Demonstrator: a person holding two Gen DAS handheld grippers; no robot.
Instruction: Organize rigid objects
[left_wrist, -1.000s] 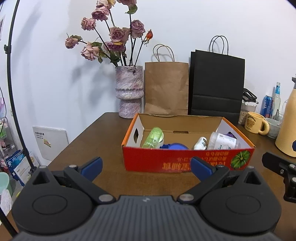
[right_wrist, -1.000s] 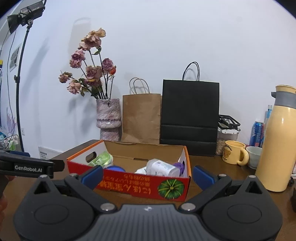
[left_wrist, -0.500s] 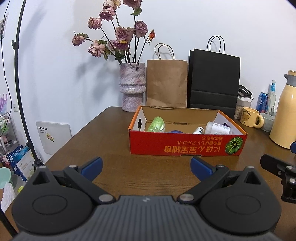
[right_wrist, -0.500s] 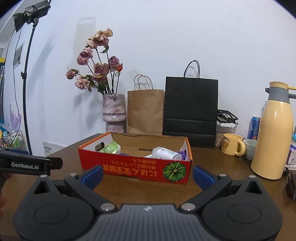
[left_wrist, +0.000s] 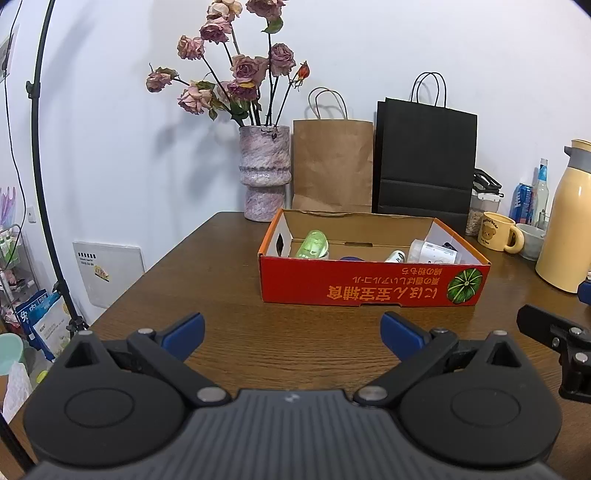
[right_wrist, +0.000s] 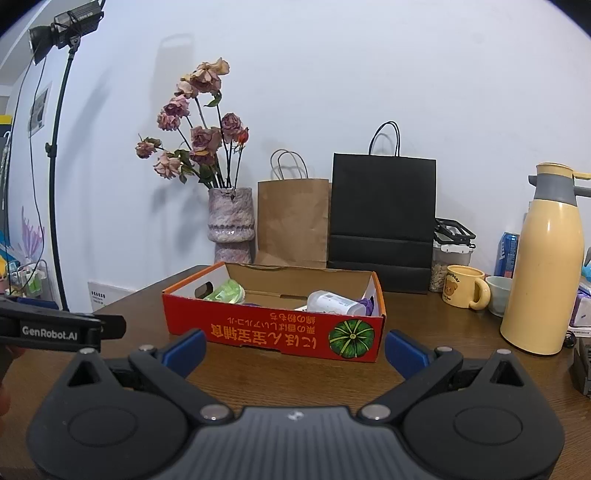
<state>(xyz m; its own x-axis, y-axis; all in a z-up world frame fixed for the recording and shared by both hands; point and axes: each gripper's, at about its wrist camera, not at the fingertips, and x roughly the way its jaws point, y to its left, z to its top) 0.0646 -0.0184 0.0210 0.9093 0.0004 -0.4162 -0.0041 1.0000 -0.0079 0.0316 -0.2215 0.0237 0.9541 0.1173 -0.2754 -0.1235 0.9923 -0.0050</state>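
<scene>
A shallow red cardboard box (left_wrist: 373, 286) (right_wrist: 273, 334) with a pumpkin picture stands on the brown table (left_wrist: 258, 343). Inside lie a green bottle (left_wrist: 312, 245) (right_wrist: 226, 290), a white bottle (left_wrist: 434, 253) (right_wrist: 334, 302), a small white bottle (left_wrist: 395, 256) and something blue (left_wrist: 351, 259), mostly hidden by the front wall. My left gripper (left_wrist: 291, 330) is open and holds nothing, well short of the box. My right gripper (right_wrist: 295, 345) is open too, close to the box's front wall.
Behind the box stand a vase of dried roses (left_wrist: 264, 171), a brown paper bag (left_wrist: 332, 162) and a black paper bag (left_wrist: 424, 162). To the right are a yellow mug (right_wrist: 465, 291), a small bowl (right_wrist: 498, 295), a yellow thermos (right_wrist: 543, 269) and a blue can (right_wrist: 506, 253). A light stand (right_wrist: 55, 166) rises at left.
Both grippers have drawn back from the box and away over the table, so the box looks smaller and farther. Both stayed open with nothing in them.
</scene>
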